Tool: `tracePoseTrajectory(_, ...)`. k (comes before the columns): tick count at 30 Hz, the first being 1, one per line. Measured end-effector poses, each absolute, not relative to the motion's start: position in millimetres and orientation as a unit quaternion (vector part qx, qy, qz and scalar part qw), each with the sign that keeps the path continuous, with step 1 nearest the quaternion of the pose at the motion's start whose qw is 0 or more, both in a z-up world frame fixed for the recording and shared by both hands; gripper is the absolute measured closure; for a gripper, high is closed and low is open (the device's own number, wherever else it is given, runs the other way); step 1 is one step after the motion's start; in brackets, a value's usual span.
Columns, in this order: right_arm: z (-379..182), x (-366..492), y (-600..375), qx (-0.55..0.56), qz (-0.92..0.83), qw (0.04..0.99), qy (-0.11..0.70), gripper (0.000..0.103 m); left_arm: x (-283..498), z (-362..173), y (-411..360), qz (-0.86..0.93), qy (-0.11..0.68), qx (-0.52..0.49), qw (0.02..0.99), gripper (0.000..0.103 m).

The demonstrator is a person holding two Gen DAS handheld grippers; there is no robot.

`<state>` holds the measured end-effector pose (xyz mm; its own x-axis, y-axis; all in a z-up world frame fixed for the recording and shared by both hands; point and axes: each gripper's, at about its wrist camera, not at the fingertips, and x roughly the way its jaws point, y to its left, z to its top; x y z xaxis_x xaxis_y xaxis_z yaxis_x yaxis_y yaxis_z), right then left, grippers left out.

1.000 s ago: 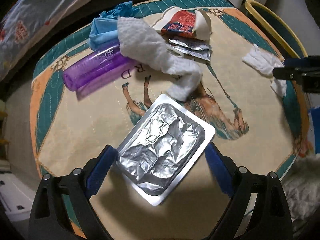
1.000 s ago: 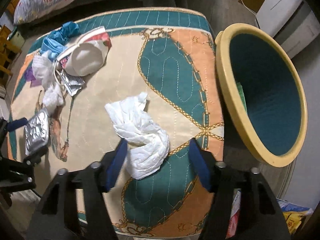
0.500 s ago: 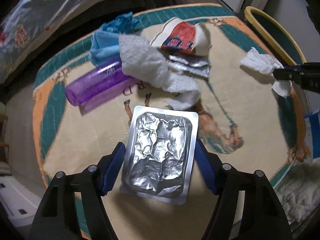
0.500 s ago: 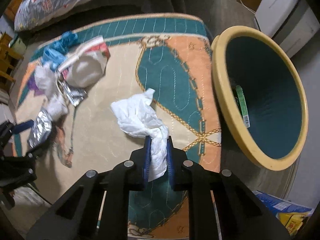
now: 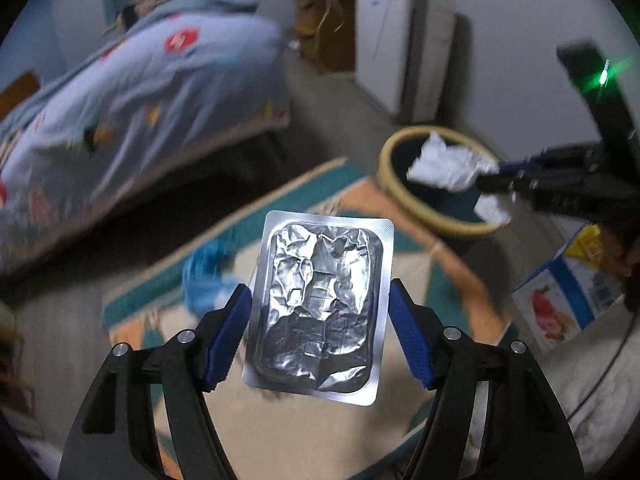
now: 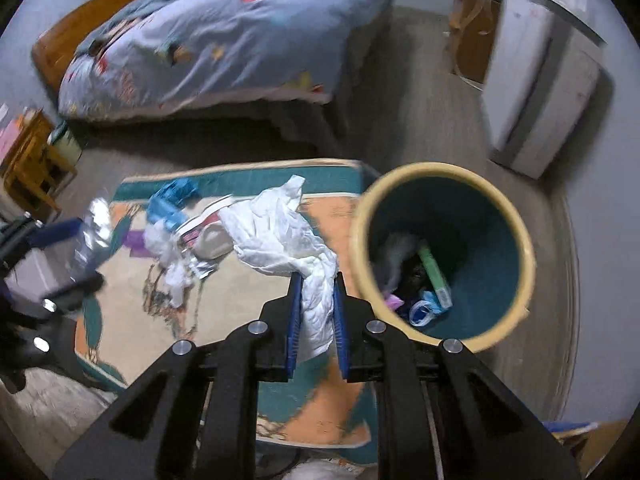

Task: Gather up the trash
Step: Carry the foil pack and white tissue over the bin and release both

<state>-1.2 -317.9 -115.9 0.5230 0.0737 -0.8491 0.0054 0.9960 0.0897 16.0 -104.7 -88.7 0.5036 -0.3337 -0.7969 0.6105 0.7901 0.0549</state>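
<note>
Clearly lifted off the floor, a crumpled silver foil blister tray (image 5: 318, 306), rectangular with rounded corners and a flat rim, sits between the blue pads of the left gripper (image 5: 320, 332), whose jaws stand fairly wide and press on its two long edges. No writing can be read on the foil. To the right, the right gripper (image 6: 316, 314) has its jaws nearly closed on a wad of soft white tissue paper (image 6: 280, 236), which fans out wrinkled beyond the pads. Just right of that wad stands a round waste bin (image 6: 516, 216) with a cream rim and dark teal inner wall; a green box, a purple scrap and other bits lie at its bottom. Below both grippers lies a quilted rug (image 6: 132, 280) in beige, teal and orange. On its far part rest a blue glove (image 6: 172, 200), more white tissue, a purple tube and a red-and-white packet, all blurred, their print unreadable. Farther off is a bed under a pale blue patterned quilt (image 6: 224, 32), and at far right a white cabinet (image 6: 540, 92).
</note>
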Motion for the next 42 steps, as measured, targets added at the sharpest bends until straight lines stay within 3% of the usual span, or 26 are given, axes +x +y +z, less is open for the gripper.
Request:
tracePoseTrajectory(4, -129.0, -4.6, -357.6, 0.113, -0.017, 0.861, 0.495, 0.089, 22.5, -84.3, -126.3, -0.298, 0.394, 0.167, 0.853, 0.033)
tracePoseTrajectory(9, -134.2, -6.2, -398.5, 0.134, -0.062, 0.862, 0.485, 0.089, 35.1, -98.7, -160.6, -0.326, 0.425, 0.108, 0.838, 0.033)
tracePoseTrajectory(23, -173.5, 2.8, -483.4, 0.214, -0.126, 0.830, 0.500, 0.089, 42.9, -151.4, -271.5, -0.362, 0.417, 0.182, 0.814, 0.033)
tracePoseTrajectory(33, -177.4, 8.6, -507.9, 0.267, -0.145, 0.832, 0.464, 0.088, 66.8, -176.0, -312.8, -0.363, 0.407, 0.171, 0.821, 0.032)
tracePoseTrajectory(35, -175.1, 9.1, -509.7, 0.274, -0.139, 0.837, 0.453, 0.084, 68.3, -177.3, -317.0, -0.368, 0.405, 0.168, 0.820, 0.029)
tracePoseTrajectory(37, -172.6, 7.6, -509.9, 0.275, -0.139, 0.840, 0.447, 0.062, 67.6, -176.3, -317.2, -0.368, 0.403, 0.163, 0.822, 0.018)
tracePoseTrajectory(39, -170.8, 6.3, -510.1, 0.275, -0.143, 0.842, 0.442, 0.049, 67.6, -175.0, -315.7, -0.368, 0.400, 0.161, 0.824, 0.015)
tracePoseTrajectory(42, -171.1, 5.7, -511.1, 0.279, -0.148, 0.840, 0.441, 0.044, 68.5, -173.4, -311.4, -0.363, 0.400, 0.160, 0.826, 0.014)
